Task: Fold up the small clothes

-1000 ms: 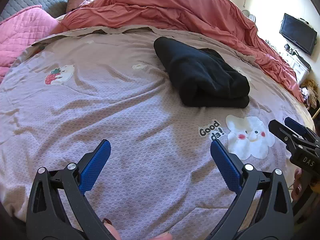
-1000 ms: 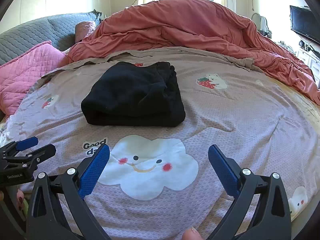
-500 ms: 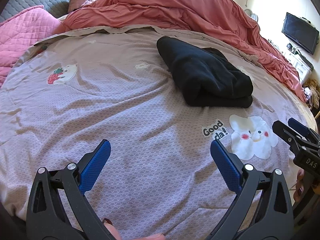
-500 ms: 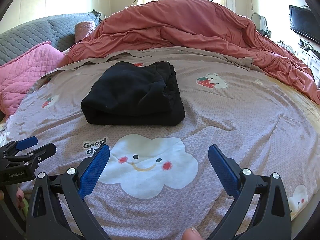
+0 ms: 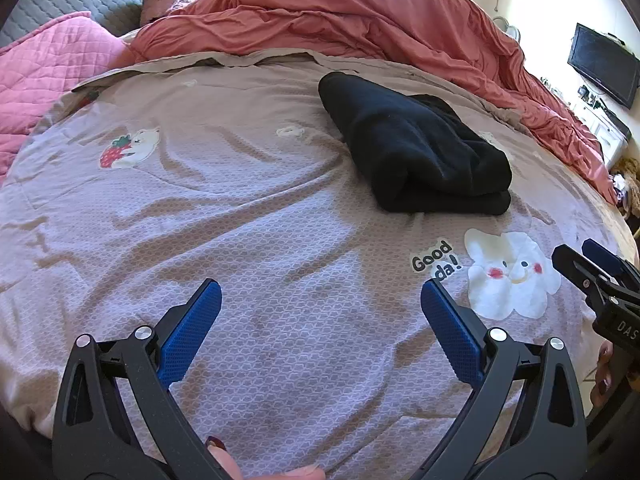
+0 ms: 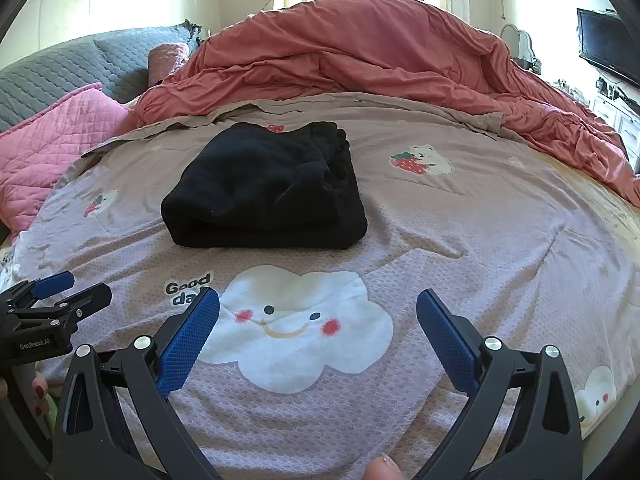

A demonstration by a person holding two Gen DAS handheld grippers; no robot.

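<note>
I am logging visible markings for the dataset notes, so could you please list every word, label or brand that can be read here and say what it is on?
"Good da!" printed on the bedsheet, beside the white cloud print; the right wrist view partly hides it.
"GenRobot.AI" on the body of the left hand-held gripper, seen from the right wrist.
"DAS" on the body of the right hand-held gripper; the frame edge cuts it off.
The folded black garment shows no text.

Both cameras sit low near the bed's edge, looking forward across the bedspread [image 5: 248, 216]. The left wrist view faces from the left, the right wrist view straighter; both share the folded black garment [image 5: 416, 152] and cloud print [image 6: 304, 320].
</note>
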